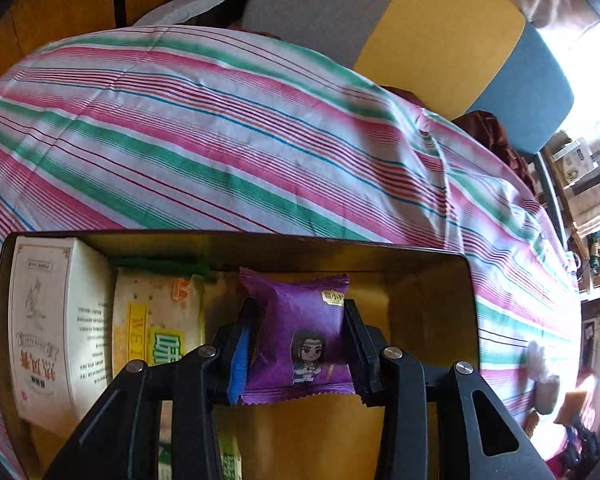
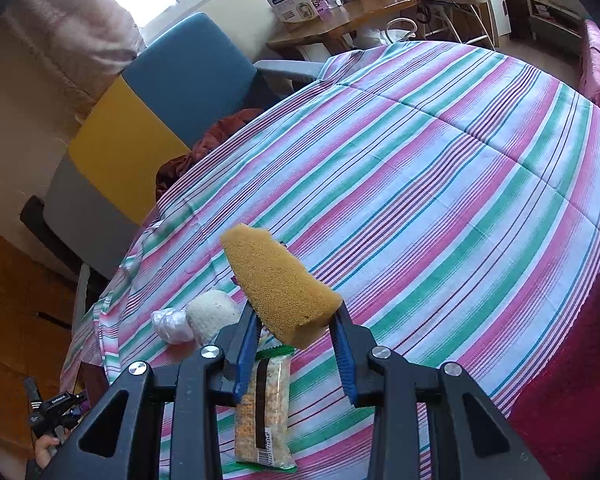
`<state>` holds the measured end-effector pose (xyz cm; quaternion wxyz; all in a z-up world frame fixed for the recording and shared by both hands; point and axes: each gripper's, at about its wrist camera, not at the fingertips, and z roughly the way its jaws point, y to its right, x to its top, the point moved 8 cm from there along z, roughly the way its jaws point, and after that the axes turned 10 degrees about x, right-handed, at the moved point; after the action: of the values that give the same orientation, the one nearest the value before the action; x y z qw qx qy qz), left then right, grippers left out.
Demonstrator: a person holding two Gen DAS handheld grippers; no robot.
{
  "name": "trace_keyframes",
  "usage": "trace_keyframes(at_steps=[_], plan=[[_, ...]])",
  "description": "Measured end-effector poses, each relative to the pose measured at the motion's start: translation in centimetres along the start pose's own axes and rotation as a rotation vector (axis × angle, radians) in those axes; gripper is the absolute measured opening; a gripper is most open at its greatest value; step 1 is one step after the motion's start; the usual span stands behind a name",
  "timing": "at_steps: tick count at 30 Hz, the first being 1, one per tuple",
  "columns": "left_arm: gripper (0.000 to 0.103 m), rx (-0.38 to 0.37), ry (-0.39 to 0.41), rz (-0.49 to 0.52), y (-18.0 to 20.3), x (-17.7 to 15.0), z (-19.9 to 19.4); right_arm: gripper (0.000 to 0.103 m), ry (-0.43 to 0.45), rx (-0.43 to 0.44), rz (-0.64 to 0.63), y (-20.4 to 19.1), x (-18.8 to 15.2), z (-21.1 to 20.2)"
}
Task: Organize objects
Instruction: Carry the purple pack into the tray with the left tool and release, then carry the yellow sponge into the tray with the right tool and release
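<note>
In the left wrist view my left gripper is shut on a purple snack packet with a cartoon figure, held over a dark open box. The box holds a white carton and a yellow-green cracker pack at its left. In the right wrist view my right gripper is shut on a yellow-brown sponge, held above the striped tablecloth. A clear green-edged snack packet lies on the cloth below the sponge.
A white yarn ball and a small crumpled white bag lie near the table's left edge. A yellow, blue and grey chair stands beyond the table. A red cloth lies at the right.
</note>
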<state>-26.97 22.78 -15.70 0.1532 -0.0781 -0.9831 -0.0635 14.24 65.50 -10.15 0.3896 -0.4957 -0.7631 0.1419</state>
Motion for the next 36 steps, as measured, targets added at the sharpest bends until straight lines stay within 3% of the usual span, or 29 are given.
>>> trace_keyframes(at_steps=[9,14,20,25,29,36], plan=[[0.042,0.019,0.005,0.007,0.3,0.2,0.7,0.034,-0.002,-0.002,-0.001,0.0,0.0,0.1],[0.044,0.008,0.047,0.010,0.6,0.4,-0.6,0.034,-0.007,-0.010,-0.001,0.0,0.0,0.2],[0.047,-0.020,0.168,0.055,0.3,0.6,-5.4,0.034,-0.004,-0.016,-0.002,0.0,0.0,0.2],[0.051,-0.074,0.258,0.073,-2.0,-2.0,-10.8,0.034,0.019,0.006,-0.032,-0.8,0.2,-0.6],[0.059,-0.105,0.318,0.099,-3.4,-5.8,-14.1,0.034,0.010,0.027,-0.142,-4.3,-0.9,-1.1],[0.062,-0.078,0.378,0.094,-6.8,-11.2,-16.1,0.034,-0.080,0.199,-0.373,-17.7,-6.2,-0.7]])
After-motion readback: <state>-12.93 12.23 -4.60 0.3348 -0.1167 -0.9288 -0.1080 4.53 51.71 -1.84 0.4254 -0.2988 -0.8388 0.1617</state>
